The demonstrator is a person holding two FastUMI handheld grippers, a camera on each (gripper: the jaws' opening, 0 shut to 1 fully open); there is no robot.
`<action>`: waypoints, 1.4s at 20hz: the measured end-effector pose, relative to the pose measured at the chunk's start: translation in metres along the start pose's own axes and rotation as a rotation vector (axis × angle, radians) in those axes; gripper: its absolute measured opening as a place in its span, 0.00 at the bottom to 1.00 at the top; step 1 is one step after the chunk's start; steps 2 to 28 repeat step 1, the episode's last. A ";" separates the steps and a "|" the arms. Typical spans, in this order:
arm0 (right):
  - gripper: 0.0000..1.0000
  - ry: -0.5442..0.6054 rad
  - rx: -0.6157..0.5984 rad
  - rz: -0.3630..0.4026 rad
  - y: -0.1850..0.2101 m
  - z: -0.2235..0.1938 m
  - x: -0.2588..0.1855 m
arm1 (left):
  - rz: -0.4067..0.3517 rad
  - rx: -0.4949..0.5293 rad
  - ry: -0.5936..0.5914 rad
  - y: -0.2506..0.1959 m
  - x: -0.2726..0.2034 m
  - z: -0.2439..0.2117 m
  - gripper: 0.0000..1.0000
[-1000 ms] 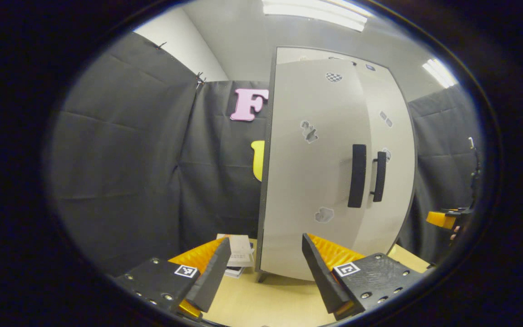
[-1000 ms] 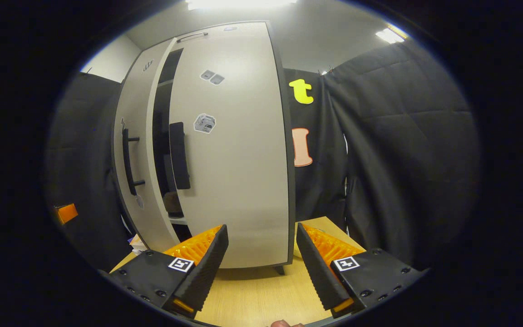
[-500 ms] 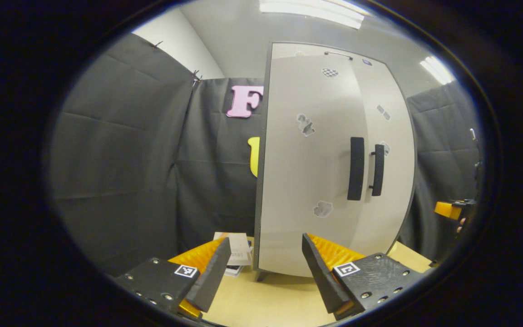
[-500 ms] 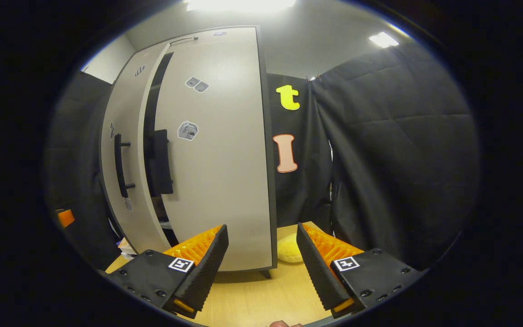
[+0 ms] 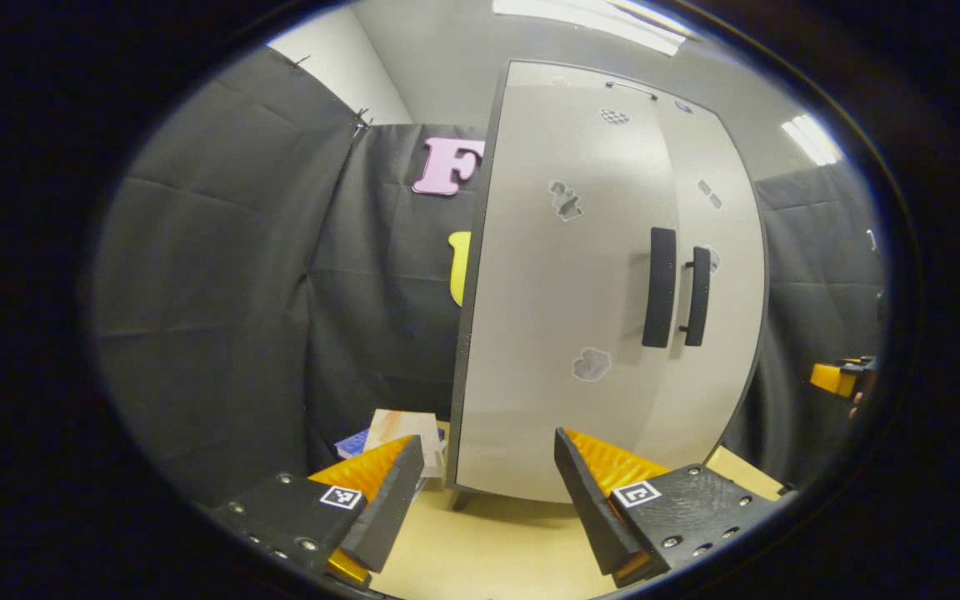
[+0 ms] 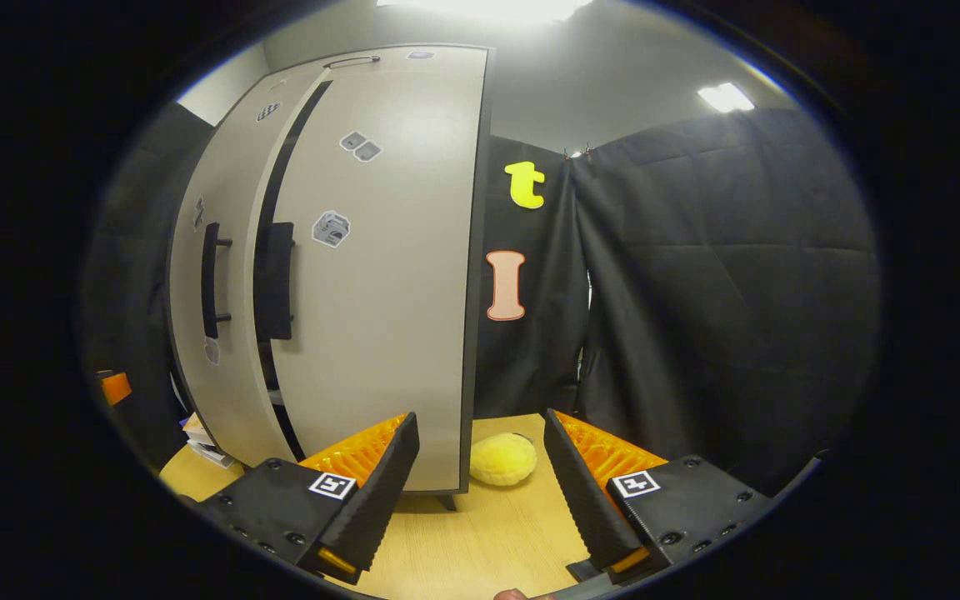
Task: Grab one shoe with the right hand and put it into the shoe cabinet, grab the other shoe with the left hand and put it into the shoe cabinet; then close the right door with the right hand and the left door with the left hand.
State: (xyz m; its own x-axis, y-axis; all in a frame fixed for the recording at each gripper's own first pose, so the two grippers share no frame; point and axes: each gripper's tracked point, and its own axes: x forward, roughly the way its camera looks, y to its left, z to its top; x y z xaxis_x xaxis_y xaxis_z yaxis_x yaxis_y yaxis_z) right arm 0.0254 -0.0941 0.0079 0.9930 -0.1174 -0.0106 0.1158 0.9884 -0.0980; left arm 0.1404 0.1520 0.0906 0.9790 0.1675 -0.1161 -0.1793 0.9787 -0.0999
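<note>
Right gripper view: tall beige shoe cabinet at ten o'clock, right door slightly ajar. Stiff, light panel; push near its black handle. Both grippers' jaws released.

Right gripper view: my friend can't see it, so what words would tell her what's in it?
A tall pale shoe cabinet stands on a wooden table, its right door a crack short of shut. The open, empty right claw is low in front, and a round yellow plush thing lies by the cabinet's foot.
</note>
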 end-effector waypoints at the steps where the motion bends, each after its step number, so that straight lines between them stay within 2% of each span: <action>1: 0.96 -0.004 -0.002 -0.003 0.001 0.004 0.001 | 0.002 0.008 -0.005 0.002 0.002 0.001 0.92; 28: 0.96 -0.004 -0.002 -0.003 0.001 0.004 0.001 | 0.002 0.008 -0.005 0.002 0.002 0.001 0.92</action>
